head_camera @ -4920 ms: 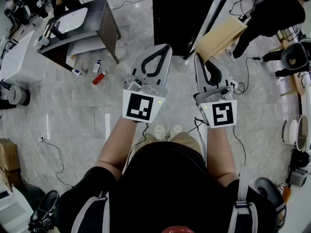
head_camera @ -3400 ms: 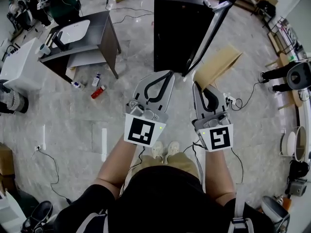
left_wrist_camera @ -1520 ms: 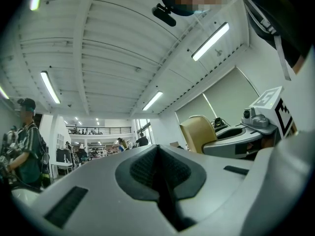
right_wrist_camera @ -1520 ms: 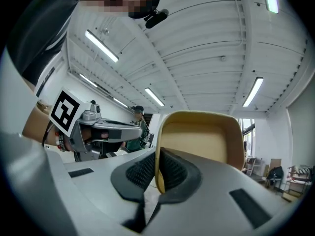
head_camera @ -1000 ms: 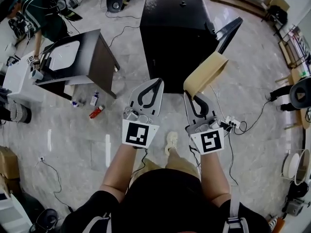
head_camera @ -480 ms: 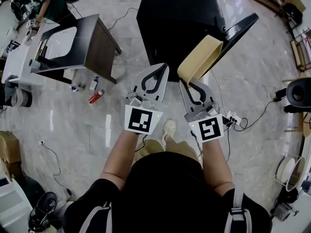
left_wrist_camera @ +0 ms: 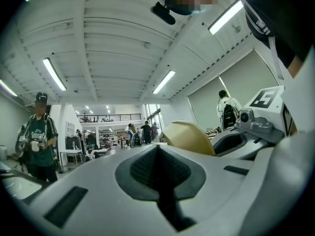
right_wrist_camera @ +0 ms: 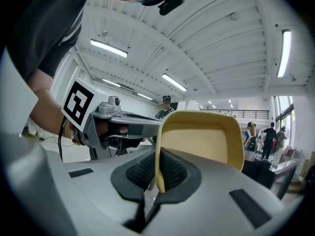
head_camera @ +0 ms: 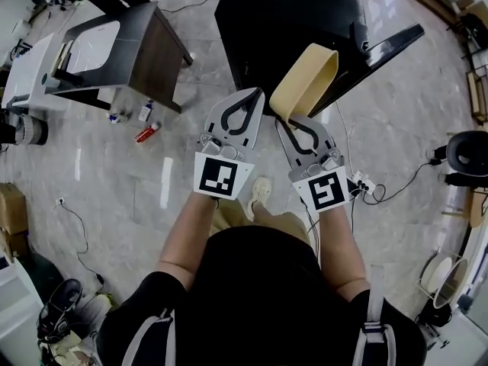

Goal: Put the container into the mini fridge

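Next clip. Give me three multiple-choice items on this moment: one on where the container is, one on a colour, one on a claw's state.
1. The container is:
A) on the floor
B) pinched in the right claw
C) on a table

2. The mini fridge is:
A) white
B) black
C) red

3. The left claw is:
A) shut and empty
B) wide open
C) shut on a bottle

Answers:
1. B, because its rim sits between the jaws in the right gripper view.
2. B, because its dark body shows in the head view.
3. A, because the jaws meet with nothing between them in the left gripper view.
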`<state>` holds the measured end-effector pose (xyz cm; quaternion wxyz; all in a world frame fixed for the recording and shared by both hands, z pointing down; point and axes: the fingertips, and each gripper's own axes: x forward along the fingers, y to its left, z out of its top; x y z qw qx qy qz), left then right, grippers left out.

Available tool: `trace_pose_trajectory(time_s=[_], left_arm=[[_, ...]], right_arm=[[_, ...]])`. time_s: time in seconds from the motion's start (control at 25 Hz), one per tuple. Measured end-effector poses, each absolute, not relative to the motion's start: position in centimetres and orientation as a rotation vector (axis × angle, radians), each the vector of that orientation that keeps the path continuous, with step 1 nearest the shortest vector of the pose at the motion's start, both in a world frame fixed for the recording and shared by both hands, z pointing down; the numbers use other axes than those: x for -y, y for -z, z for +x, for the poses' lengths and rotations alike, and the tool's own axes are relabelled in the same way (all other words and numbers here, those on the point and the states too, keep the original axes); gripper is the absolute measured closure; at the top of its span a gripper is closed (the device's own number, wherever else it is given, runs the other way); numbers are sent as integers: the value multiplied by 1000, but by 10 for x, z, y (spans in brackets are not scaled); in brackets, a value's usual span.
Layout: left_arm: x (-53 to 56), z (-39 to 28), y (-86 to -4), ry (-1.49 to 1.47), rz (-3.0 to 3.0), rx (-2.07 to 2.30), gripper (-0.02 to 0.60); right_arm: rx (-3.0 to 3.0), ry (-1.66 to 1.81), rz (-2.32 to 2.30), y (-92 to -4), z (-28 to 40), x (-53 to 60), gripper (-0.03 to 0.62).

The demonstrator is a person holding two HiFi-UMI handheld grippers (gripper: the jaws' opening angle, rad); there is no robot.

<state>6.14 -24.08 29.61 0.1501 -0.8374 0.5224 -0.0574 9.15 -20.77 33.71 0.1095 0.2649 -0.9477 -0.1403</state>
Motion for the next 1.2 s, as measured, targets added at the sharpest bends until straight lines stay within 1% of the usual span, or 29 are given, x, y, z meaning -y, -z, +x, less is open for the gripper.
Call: trace_pose_trajectory(time_s=[0.48,0.8,1.2], left_arm=[[262,51,-325,212,-2407,-1571,558],[281,38,-348,230,-2413,-1603,558],[313,-3,-386,231,-2419,-1692,558]], right_arm=[[2715,316,612,-383,85,234,556],[2628,192,433,-431,70,256,556],[2438,183,156,-498,39,294,556]])
